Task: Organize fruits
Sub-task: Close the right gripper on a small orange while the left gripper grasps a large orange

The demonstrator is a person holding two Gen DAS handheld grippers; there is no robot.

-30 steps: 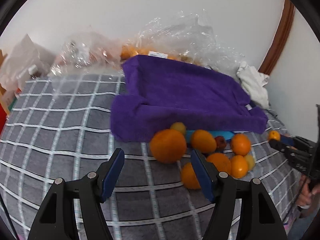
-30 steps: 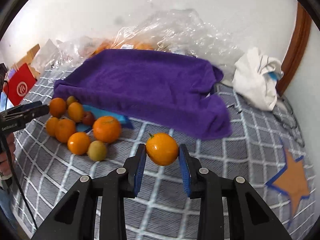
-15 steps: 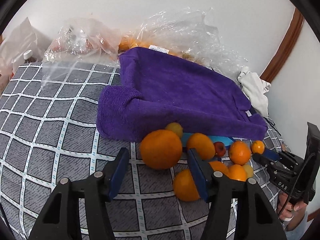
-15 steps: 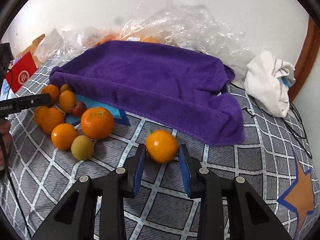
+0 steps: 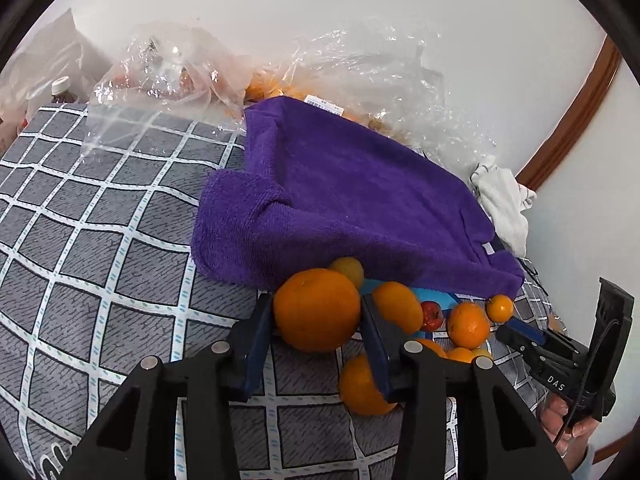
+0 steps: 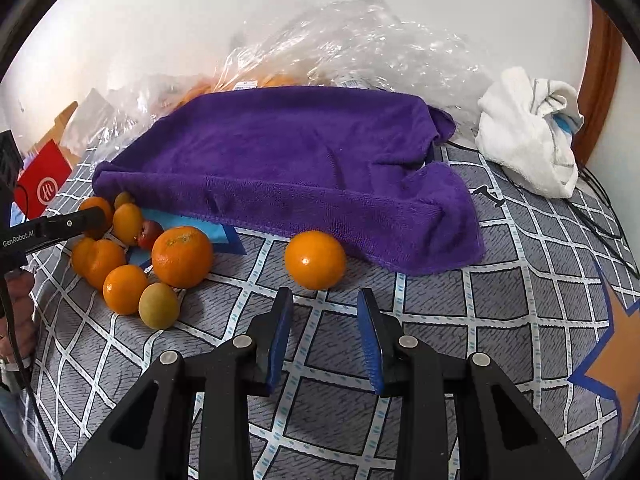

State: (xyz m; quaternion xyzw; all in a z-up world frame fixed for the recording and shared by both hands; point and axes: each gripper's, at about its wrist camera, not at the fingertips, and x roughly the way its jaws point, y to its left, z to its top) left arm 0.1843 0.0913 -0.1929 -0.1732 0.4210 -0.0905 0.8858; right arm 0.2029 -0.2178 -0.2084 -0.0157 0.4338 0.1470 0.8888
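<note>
Clustered oranges [image 6: 182, 256] (one apart [image 6: 315, 259])

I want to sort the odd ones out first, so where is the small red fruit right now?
In the left wrist view the small red fruit sits right of centre in the fruit pile, between two oranges, on the blue sheet.

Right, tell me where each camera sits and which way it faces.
Left wrist: on the left tongs, low over the checked cloth, facing the purple towel; its blue pads flank a big orange; the right tongs show at the right edge.
Right wrist: on the right tongs, open, facing a lone orange before the towel; the left tongs enter from the left.
Shared: towel, fruit pile, white rag.
</note>
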